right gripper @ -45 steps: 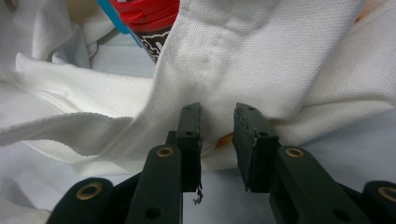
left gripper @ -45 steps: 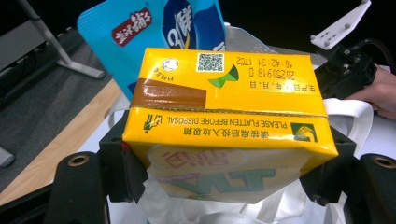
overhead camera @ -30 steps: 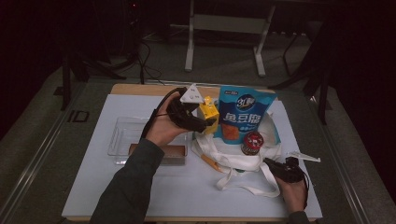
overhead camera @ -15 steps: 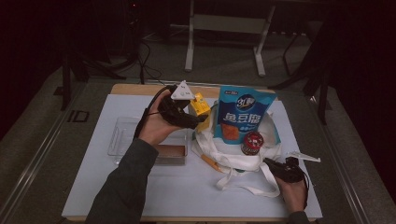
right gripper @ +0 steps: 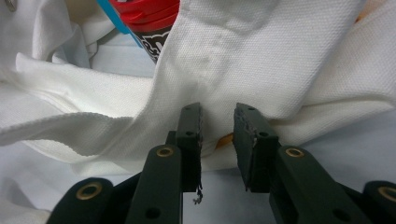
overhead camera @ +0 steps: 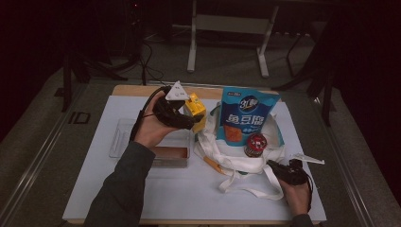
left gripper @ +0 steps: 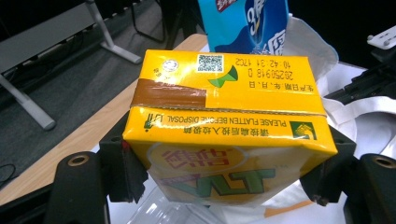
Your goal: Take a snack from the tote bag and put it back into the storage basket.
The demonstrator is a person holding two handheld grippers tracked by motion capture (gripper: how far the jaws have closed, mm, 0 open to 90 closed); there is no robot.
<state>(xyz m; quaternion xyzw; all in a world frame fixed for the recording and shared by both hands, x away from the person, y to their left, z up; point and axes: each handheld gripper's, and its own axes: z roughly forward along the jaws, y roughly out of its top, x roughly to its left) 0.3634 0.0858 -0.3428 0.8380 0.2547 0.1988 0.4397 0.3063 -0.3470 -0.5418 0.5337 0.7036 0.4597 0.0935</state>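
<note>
White sheeting [overhead camera: 142, 198] covers the table. Left gripper [left gripper: 224, 186] pinches a glossy yellow carton [left gripper: 224, 116], long axis crosswise, print inverted. Right gripper [right gripper: 218, 135], jaws slightly parted, rests against the woven white bag [right gripper: 280, 56].

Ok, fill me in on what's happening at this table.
A person is working with a claw in each hand. The left claw is shut on a yellow drink carton and holds it above the table, next to a white tote bag. A blue snack pouch and a red-lidded can sit in the bag. The right claw is at the bag's near edge, jaws slightly apart with a fold of white cloth at their tips. A clear tray lies left of the bag.
</note>
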